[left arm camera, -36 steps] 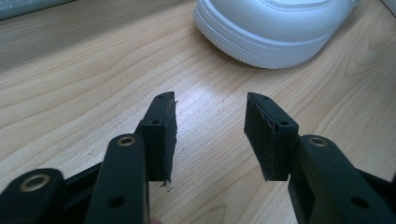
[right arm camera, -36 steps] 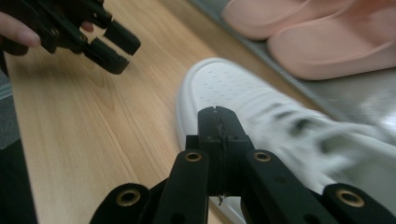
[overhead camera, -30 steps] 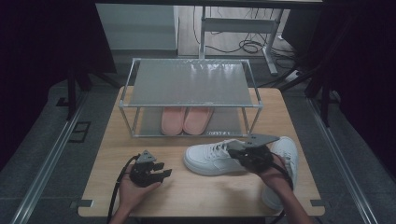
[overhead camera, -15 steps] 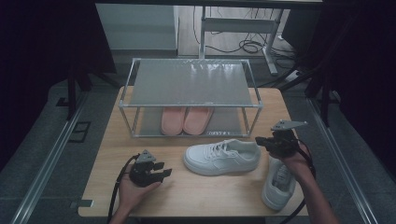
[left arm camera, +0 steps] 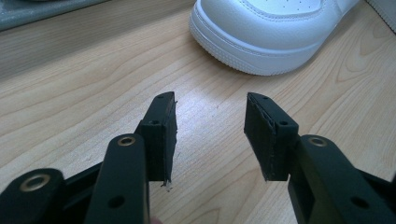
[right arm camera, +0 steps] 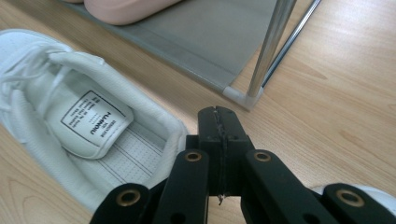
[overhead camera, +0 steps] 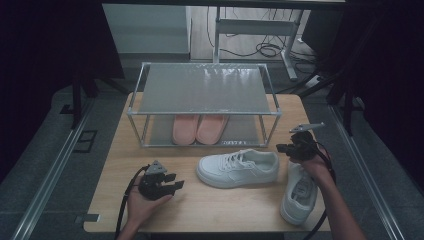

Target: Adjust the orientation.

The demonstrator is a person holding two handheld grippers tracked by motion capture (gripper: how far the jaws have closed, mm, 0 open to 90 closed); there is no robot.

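Two white sneakers (overhead camera: 238, 167) and a pale pink pair of slippers (overhead camera: 199, 128) sit by a silver-grey rack (overhead camera: 202, 88) on a light wood-grain table (overhead camera: 210, 205), with black grippers (overhead camera: 161, 184).

Your high view sits above your side of the worktop (overhead camera: 210, 200), facing forward and down; it takes in the whole top, the rack (overhead camera: 202, 107) and the floor beyond. Your left gripper view rides low and close over the worktop, looking along the left gripper (left arm camera: 210, 121) at the toe of the sneaker (left arm camera: 266, 32). Your right gripper view looks down along the right gripper (right arm camera: 218, 126) from close in, onto that sneaker's heel opening and a rack leg (right arm camera: 268, 46). All three views share that sneaker; high and right gripper views share the rack.
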